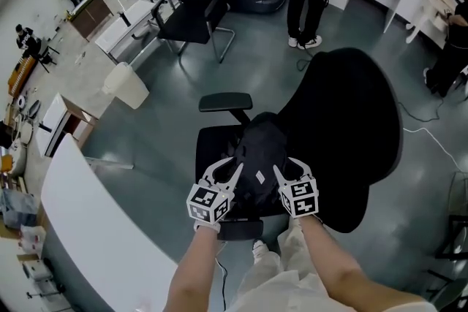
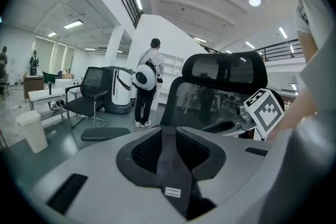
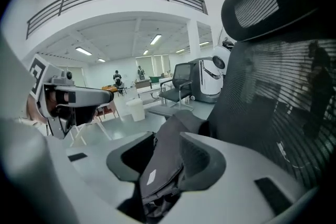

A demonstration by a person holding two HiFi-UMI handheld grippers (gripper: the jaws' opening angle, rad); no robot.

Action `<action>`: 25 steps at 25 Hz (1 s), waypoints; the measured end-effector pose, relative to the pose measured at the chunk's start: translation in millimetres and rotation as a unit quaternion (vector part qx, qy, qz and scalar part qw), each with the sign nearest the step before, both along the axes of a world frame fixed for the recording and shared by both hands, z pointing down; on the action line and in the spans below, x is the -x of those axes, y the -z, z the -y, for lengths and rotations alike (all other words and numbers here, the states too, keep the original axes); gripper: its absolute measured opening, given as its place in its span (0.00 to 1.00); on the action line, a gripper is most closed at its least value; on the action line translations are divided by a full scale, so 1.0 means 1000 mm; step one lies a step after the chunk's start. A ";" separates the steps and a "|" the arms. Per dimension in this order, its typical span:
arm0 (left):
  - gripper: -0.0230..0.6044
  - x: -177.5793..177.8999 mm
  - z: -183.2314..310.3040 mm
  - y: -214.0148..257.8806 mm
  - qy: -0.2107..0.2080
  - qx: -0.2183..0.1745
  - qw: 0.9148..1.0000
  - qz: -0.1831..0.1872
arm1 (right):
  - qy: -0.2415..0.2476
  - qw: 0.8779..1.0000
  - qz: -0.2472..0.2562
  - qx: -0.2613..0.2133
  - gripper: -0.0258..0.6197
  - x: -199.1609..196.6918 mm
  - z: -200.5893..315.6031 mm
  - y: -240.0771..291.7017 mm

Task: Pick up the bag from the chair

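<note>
A black bag (image 1: 259, 146) lies on the seat of a black office chair (image 1: 351, 135). Both grippers are at the bag's near end. My left gripper (image 1: 228, 170) has a black strap (image 2: 167, 170) with a small label running between its pads; the jaws stand a little apart around it and are not pressing on it. The jaws of my right gripper (image 1: 287, 169) stand wider, with a dark fold of the bag (image 3: 163, 165) between them and a gap beside it. The chair's mesh back (image 3: 278, 97) rises just right of that gripper.
The chair's armrest (image 1: 225, 102) juts out left of the bag. A second black chair (image 1: 194, 0), a white bin (image 1: 124, 84) and a standing person (image 1: 303, 4) are further off. A white desk (image 1: 88, 230) runs along the left. A cable (image 1: 424, 131) lies on the floor.
</note>
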State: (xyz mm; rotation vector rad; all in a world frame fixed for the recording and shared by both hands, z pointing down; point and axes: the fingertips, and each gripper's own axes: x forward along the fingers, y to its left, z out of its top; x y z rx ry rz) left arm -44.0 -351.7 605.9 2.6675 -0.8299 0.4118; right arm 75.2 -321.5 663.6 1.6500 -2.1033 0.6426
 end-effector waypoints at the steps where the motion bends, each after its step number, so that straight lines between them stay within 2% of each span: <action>1: 0.17 -0.003 0.004 -0.005 -0.005 0.001 1.000 0.006 | -0.001 1.000 0.002 0.003 0.29 -0.001 0.002 -0.003; 16: 0.26 -0.027 0.040 -0.065 -0.029 0.037 0.997 0.056 | -0.030 0.999 0.024 0.034 0.35 -0.011 0.020 -0.036; 20: 0.32 -0.033 0.045 -0.082 -0.045 0.049 0.995 0.072 | -0.037 0.998 0.032 0.042 0.37 -0.011 0.025 -0.043; 25: 0.40 -0.046 0.058 -0.095 -0.071 0.041 0.991 0.105 | -0.052 0.997 0.028 0.047 0.39 -0.013 0.031 -0.050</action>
